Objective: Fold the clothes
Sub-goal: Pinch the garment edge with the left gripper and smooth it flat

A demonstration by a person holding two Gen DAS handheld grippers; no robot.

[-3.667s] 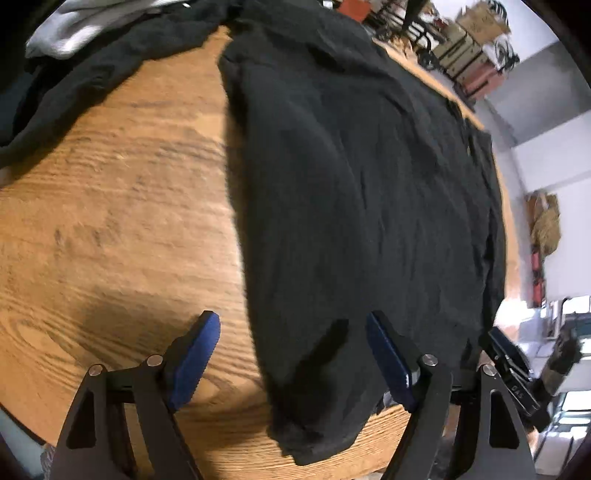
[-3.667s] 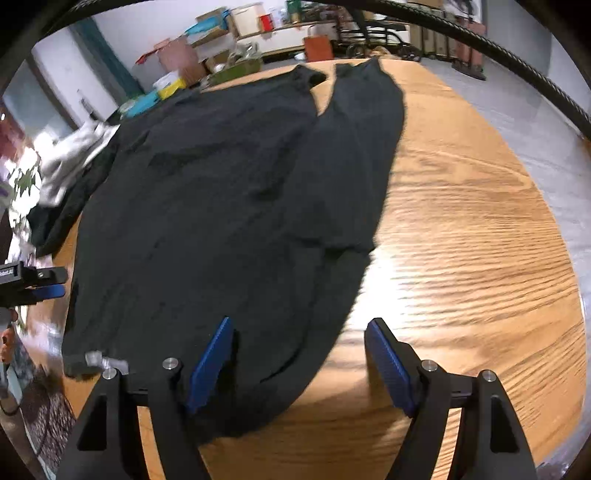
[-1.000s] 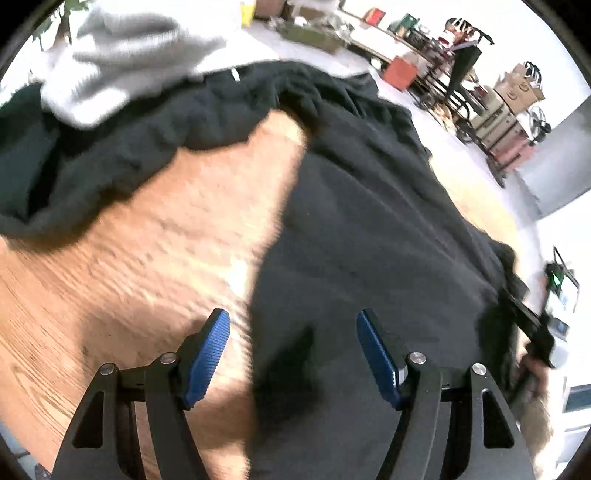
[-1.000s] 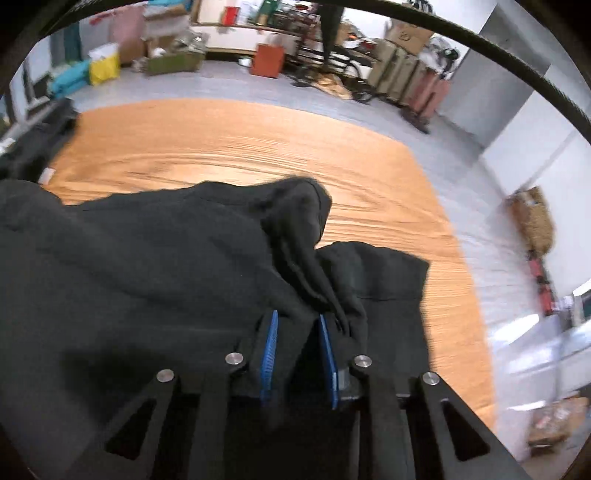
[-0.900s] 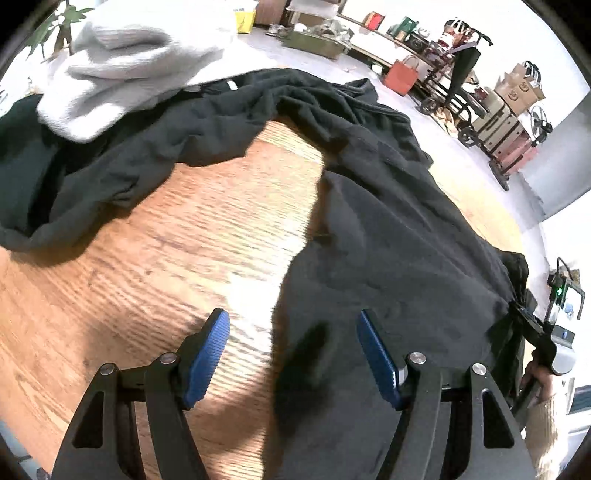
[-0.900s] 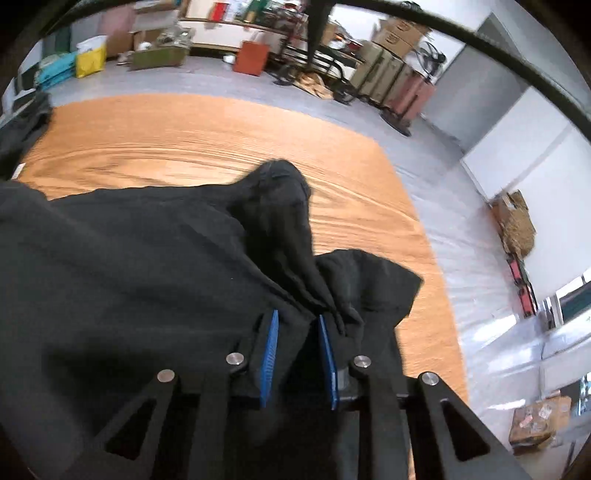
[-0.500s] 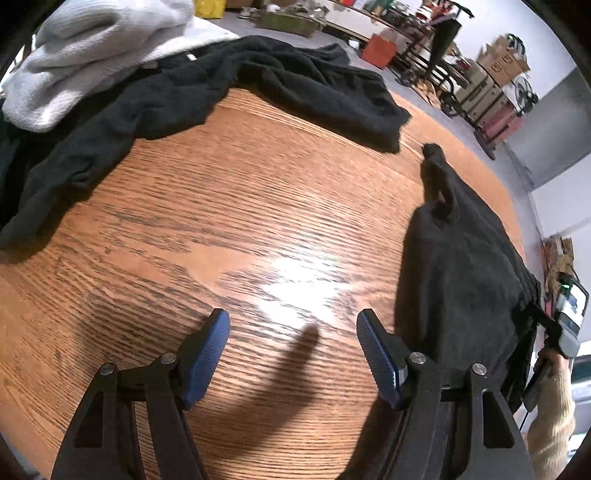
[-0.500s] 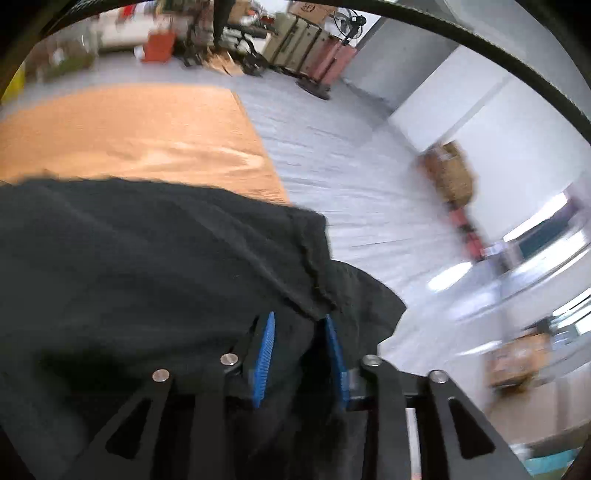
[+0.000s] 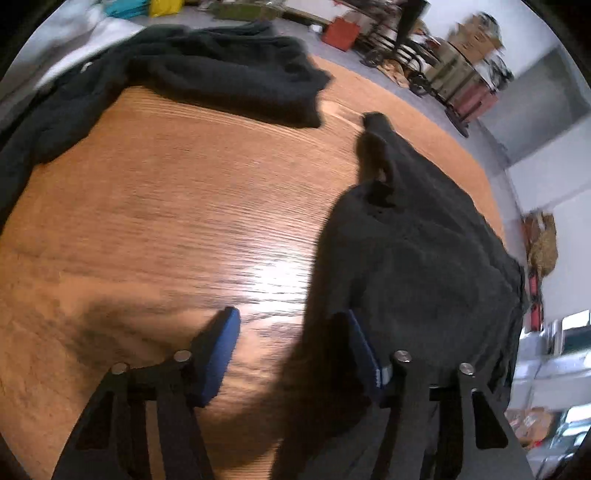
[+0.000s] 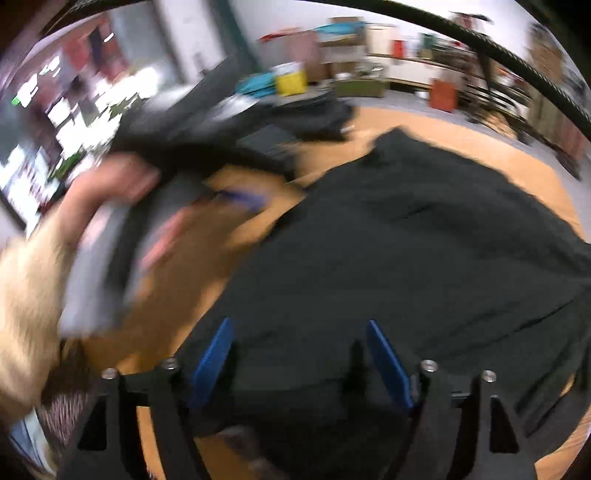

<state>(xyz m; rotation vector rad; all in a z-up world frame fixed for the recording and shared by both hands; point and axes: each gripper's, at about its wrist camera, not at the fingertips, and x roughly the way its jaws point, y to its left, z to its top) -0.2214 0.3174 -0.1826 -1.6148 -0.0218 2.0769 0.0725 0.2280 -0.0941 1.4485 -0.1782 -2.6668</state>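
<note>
The left gripper (image 9: 291, 354) stands with its blue pads spread apart, empty, low over the wooden table (image 9: 166, 206); its left pad hangs over bare wood and its right pad sits at the near edge of the black garment (image 9: 417, 258), whether touching the cloth cannot be told. The right gripper (image 10: 299, 363) is likewise spread wide and pinches nothing, its blue pads poised over the near part of the same black garment (image 10: 424, 236), which lies bunched and roughly doubled over on the right half of the table, one narrow end trailing toward the far edge. Farther out in the left wrist view, a second dark garment (image 9: 207, 77) sprawls along the far left rim of the table, well apart from the first. In the right wrist view, a blurred hand (image 10: 110, 206) in a pale sleeve holds the other gripper to the left. Beyond the table, boxes, an orange bin (image 9: 341, 32) and a yellow container (image 10: 291, 82) stand on the floor; their contents cannot be made out.
</note>
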